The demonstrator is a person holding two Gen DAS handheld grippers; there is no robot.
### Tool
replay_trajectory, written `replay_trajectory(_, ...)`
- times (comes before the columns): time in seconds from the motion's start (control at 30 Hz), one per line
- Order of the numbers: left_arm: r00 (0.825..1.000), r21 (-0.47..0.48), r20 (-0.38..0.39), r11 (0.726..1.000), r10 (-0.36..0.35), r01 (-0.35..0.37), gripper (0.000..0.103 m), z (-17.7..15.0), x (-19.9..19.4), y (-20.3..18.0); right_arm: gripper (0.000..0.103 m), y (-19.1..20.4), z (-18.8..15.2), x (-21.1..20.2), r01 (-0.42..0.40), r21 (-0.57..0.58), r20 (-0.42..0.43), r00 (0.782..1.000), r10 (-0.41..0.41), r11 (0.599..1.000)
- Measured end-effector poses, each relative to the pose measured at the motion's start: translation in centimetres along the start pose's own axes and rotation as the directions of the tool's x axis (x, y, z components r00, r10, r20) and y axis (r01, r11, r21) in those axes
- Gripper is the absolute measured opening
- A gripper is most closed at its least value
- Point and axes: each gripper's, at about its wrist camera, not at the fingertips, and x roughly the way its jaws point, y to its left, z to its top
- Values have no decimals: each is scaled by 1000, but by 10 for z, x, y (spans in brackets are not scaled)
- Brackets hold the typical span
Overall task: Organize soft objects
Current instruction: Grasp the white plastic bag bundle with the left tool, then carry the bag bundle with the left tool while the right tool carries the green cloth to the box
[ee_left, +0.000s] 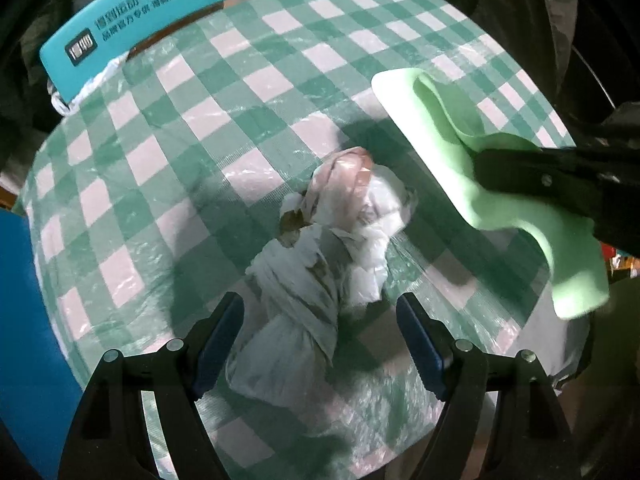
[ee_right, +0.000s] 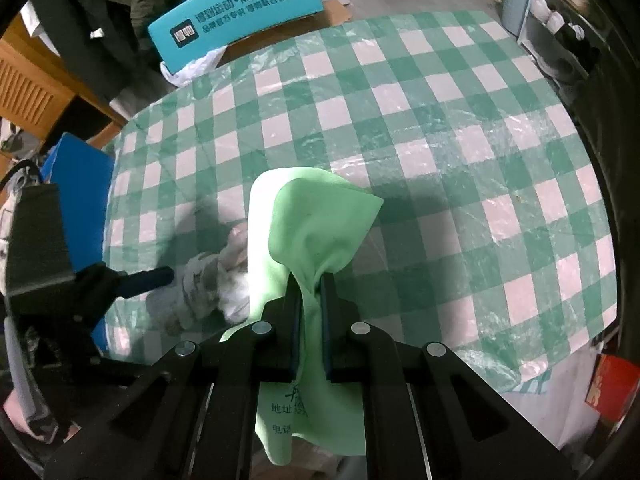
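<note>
**Green cloth lifted, knotted bag on the table**

At far left a blue box (ee_right: 76,168) sits at the table edge, and behind it a teal sign (ee_right: 236,10) with white characters stands past the far rim. The table (ee_left: 168,128) wears a green-and-white checked cover under clear plastic film.

The left gripper (ee_left: 320,344) has its jaws spread wide and holds nothing. Between and just ahead of its blue-padded fingers (ee_left: 218,344) lies a crumpled white plastic bag (ee_left: 320,248), knotted in the middle, resting on the cover near the table's near side. In the right wrist view the bag (ee_right: 212,284) shows beside the left gripper's fingertip, close to it; whether they touch cannot be told.

To the right, the right gripper (ee_right: 311,320) is clamped tight on a light green cloth (ee_right: 316,224). The cloth bunches between the jaws, fans upward ahead of them into a folded peak, and hangs down behind them, with dark printed characters on the lower flap. In the left wrist view the cloth (ee_left: 440,128) is raised above the table, right of the bag, partly overlapping it in the right wrist view.

At far right, a red box (ee_right: 610,386) sits below the table edge.
</note>
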Motion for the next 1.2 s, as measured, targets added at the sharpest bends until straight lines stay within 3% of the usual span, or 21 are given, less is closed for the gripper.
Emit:
replay_trajectory(0.23,1000,-45,0,999,-10,10,76,8,12,1,7,0,1,6,-2,4,-10,1000,2,1000)
replay_trajectory(0.3,1000,-46,0,999,-8,8,59,12,14,3,7,0,1,7,-2,6,-13,1000,2,1000)
replay_trajectory(0.5,1000,-58,8,998,-7,8,39,15,15,5,7,1,2,8,-1,2,-15,1000,1,1000)
replay_trajectory(1.2,989,-190,147,982,25,3,35,-2,-54,28,7,31,9,-22,-11,-62,61,998,15,998)
